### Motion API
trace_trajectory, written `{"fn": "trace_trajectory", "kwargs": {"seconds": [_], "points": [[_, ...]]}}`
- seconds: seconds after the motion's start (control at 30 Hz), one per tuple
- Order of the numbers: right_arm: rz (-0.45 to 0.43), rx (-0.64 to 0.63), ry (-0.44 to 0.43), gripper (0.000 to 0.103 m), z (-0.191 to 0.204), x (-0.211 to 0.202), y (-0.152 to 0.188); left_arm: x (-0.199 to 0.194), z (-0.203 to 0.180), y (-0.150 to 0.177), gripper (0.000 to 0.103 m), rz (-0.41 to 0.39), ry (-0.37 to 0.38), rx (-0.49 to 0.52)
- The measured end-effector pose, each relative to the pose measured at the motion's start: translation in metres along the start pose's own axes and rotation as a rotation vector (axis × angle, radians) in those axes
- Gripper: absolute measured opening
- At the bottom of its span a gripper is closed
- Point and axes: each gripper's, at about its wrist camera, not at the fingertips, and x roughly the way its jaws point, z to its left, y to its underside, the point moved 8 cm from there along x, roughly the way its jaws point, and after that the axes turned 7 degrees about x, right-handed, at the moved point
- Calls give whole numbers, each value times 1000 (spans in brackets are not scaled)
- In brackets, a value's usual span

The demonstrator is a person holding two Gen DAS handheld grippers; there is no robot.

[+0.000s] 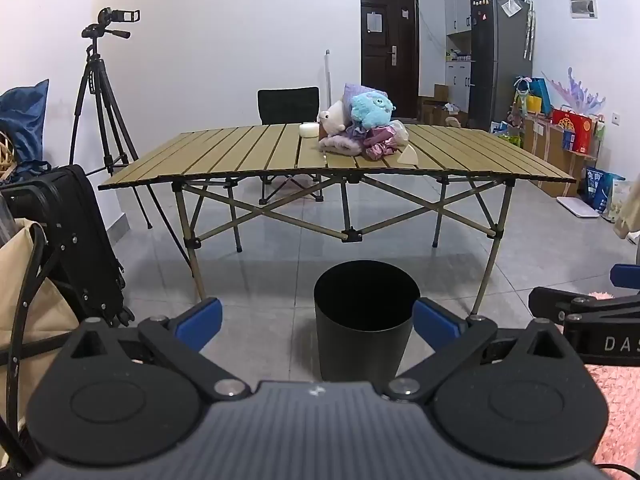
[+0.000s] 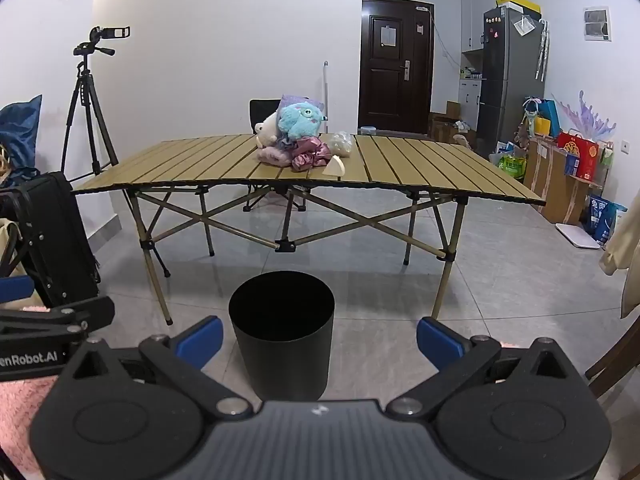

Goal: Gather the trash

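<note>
Both the left gripper and right gripper hung wide open and empty, fingers framing the floor-standing bin, which probably waited below the table for trash.

Black bin, tan slatted table, turquoise plush

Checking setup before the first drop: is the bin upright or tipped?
Upright. The black bin stands on its base on the floor, its round mouth facing up, in front of the table.
</note>
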Motion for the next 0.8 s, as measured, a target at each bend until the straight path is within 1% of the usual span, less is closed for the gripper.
{"fn": "trace_trajectory", "kwargs": {"seconds": [0.07,0.23,0.3,0.37,0.47,0.6,0.8], "points": [[-2,-1,1,103,0,0,0,1,2,0,103,13,21,-37],[-5,-1,0,103,0,0,-1,0,4,0,103,7,21,-33],[-5,0,-1,103,0,-1,-1,-3,-6,0,103,2,18,-33],[-5,0,0,103,0,-1,-1,3,-7,2,103,3,15,-32],[-6,0,0,103,0,-1,-1,0,-9,1,103,3,13,-32],[-6,1,-1,103,0,-1,0,4,-2,2,103,9,15,-32],[-5,0,-1,103,1,-3,1,4,0,1,103,8,12,-31]]}}
